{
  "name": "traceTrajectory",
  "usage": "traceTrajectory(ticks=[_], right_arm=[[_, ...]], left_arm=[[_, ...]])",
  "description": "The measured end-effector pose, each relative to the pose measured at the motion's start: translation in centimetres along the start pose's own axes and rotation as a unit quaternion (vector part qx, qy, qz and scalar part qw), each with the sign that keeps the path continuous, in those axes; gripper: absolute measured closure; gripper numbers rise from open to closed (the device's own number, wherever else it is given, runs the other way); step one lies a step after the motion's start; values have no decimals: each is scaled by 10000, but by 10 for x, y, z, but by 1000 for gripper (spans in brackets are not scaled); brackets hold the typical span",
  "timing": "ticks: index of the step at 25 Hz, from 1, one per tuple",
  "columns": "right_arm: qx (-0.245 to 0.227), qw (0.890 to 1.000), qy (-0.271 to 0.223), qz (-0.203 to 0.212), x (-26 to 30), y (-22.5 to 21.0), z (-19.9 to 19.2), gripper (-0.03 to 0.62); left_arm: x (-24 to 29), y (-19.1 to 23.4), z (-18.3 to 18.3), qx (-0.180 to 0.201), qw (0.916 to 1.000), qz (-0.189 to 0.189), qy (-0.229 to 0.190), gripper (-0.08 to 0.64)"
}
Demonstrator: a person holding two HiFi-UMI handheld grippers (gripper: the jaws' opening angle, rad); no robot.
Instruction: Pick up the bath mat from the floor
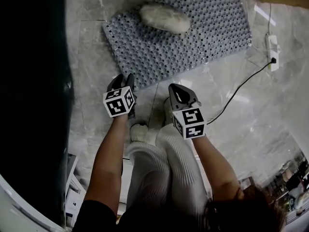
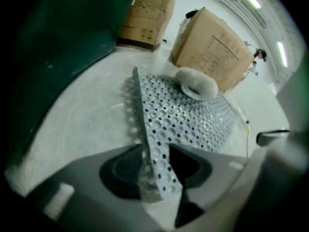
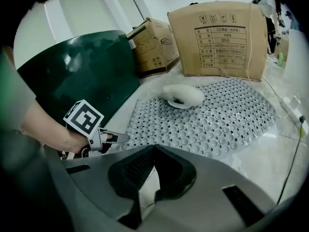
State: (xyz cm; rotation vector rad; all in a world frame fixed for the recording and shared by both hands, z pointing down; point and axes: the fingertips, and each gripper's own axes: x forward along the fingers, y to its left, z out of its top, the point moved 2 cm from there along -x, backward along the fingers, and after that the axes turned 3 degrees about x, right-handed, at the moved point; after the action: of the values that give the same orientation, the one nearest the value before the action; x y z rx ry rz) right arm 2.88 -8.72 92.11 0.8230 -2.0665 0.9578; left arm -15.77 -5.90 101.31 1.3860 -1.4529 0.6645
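The grey bath mat (image 1: pixel 203 28), dotted with holes and suction cups, lies on the marble floor with a white fluffy slipper (image 1: pixel 164 17) on its far part. My left gripper (image 1: pixel 123 78) is at the mat's near left corner. In the left gripper view the left gripper (image 2: pixel 154 153) is shut on that corner, and the mat (image 2: pixel 193 120) curls up off the floor there, with the slipper (image 2: pixel 195 83) behind. My right gripper (image 1: pixel 176 87) hovers just short of the mat's near edge. In the right gripper view the right gripper (image 3: pixel 154 149) is shut with nothing in it, the mat (image 3: pixel 217 120) ahead.
Two cardboard boxes (image 3: pixel 217 37) (image 3: pixel 154 45) stand beyond the mat. A dark green panel (image 3: pixel 82 66) runs along the left side. A white power strip (image 1: pixel 272 52) and its black cable (image 1: pixel 241 88) lie to the right. The person's knees and a white shoe (image 1: pixel 140 132) are below the grippers.
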Motion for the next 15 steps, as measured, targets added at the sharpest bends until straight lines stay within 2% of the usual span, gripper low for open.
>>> traceTrajectory(ticks=[4,9,15], right_arm=[[44,10000,80,-3,4,-3,-13,594],[39,9999,101,-2,6,-8,-18,594],[245,9996,80,-76,8,-12,-22,594]], left_arm=[[11,5,-9,1,9999,120,12,382],[21,6,-11,-11,10000,69,40,383],[30,3,-11,-37,10000,37,23,385]])
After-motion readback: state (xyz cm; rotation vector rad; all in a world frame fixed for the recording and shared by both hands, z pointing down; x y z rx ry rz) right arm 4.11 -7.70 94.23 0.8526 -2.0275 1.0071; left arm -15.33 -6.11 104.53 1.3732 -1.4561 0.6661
